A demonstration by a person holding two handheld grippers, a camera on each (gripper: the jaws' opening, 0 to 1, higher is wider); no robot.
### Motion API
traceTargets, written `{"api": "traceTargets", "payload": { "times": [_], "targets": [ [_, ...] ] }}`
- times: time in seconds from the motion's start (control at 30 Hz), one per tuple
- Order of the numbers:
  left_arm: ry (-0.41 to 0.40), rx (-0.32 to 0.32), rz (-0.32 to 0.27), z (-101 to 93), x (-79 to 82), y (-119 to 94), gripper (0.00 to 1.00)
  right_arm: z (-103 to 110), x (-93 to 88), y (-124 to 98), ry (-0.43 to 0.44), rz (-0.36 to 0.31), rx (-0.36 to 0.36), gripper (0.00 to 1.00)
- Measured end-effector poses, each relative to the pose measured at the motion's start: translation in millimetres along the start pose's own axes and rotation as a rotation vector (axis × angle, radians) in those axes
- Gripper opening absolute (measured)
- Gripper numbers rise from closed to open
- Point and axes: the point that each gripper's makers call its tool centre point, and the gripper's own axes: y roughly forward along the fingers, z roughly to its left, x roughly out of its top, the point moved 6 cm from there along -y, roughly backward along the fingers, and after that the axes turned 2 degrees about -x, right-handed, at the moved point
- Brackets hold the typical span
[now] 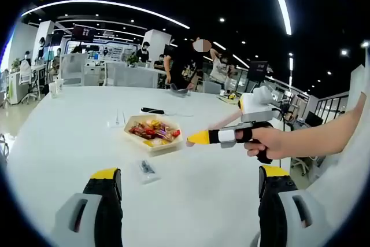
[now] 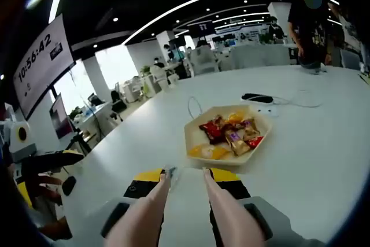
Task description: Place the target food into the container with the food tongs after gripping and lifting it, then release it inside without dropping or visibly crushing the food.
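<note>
Left gripper view: our left tool (image 1: 188,180) jaws sit wide apart at frame bottom, nothing between them. Tray (image 1: 134,137) of wrapped snacks (image 1: 155,130) sits mid-frame on the white worktop (image 1: 69,120), a small packet (image 1: 147,169) lying near it. The right tool (image 1: 199,137) enters from the right, tips just beside the tray; we can't tell its state here. Right gripper view: right tool (image 2: 185,173) holds pink food tongs (image 2: 151,215), arms narrowly apart, below the tray (image 2: 193,137).
</note>
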Motion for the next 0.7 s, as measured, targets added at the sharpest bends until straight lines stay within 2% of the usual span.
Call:
{"api": "traceTargets", "payload": {
  "times": [0.23,0.43,0.7],
  "targets": [
    [-0.012,0.024,-0.019,6.3,-0.6,-6,0.99,9,-8.8,6,0.053,0.016,0.003,0.29],
    [-0.010,0.012,-0.017,4.4,-3.2,-7,0.99,10,-12.4,10,0.104,0.021,-0.006,0.29],
    [-0.014,-0.013,-0.027,6.6,-5.2,-4,0.99,19,-15.8,14,0.106,0.043,-0.014,0.30]
  ]
}}
